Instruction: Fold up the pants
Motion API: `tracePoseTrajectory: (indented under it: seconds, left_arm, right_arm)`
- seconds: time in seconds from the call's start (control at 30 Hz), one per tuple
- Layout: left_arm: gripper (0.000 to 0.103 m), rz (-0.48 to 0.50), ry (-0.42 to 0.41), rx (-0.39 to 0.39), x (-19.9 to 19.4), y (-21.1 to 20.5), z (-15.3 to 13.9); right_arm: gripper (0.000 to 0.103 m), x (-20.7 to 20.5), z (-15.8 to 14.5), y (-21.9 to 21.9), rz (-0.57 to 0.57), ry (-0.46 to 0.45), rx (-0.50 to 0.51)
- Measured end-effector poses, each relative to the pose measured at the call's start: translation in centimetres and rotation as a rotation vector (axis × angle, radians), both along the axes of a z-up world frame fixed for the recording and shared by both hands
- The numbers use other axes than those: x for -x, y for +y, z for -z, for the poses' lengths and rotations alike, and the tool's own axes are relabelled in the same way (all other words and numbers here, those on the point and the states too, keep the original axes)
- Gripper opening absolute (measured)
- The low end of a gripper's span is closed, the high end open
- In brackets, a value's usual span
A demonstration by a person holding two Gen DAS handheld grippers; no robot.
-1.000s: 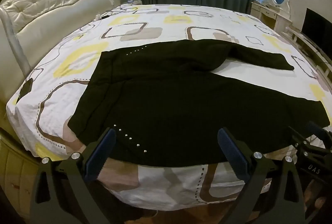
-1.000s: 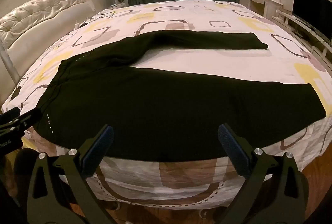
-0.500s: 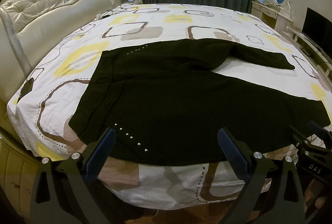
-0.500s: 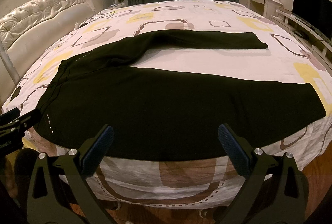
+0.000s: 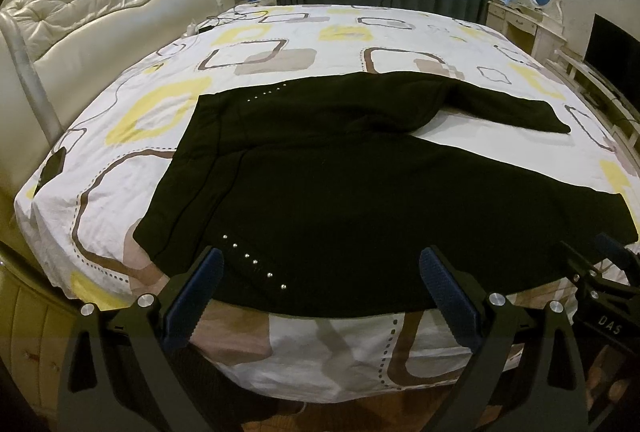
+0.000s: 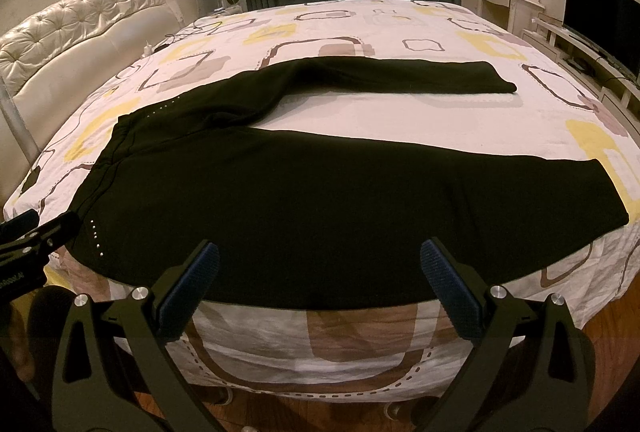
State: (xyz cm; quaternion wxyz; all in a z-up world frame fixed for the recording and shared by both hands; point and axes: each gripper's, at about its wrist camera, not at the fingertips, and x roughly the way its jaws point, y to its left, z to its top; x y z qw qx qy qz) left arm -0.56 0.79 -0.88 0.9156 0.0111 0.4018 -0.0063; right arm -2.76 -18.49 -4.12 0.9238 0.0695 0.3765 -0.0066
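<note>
Hovering wide open and empty, the left gripper (image 5: 320, 288) and right gripper (image 6: 320, 282) face the unfolded pants (image 6: 280, 200) just ahead of the jaws; next, likely gripping the near edge.

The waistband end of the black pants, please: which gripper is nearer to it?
Left. The left gripper hovers open at the near bed edge by the waistband and its studs; the right gripper hovers open farther along the near leg.
</note>
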Motion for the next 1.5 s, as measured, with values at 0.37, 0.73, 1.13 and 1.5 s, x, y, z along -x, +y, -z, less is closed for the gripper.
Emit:
tracePoseTrajectory:
  seconds: [0.37,0.73,1.13,1.5]
  left_arm:
    - [0.098,0.001,0.002,-0.001,0.1,0.1,0.2]
    - [0.098,0.002,0.005,-0.001,-0.1,0.0,0.3]
    - [0.098,0.001,0.012,-0.005,0.0,-0.1,0.7]
    - [0.098,0.025,-0.001,0.009,-0.8,0.5,1.1]
  right_arm:
    - [0.101,-0.1,0.0,-0.5,0.000,0.002,-0.001]
    - [0.101,0.1,0.0,-0.7,-0.001,0.004,-0.002]
    - [0.101,0.5,0.8,-1.2,0.005,0.010,0.000]
    - [0.101,-0.1,1.3,-1.1,0.000,0.016,0.010]
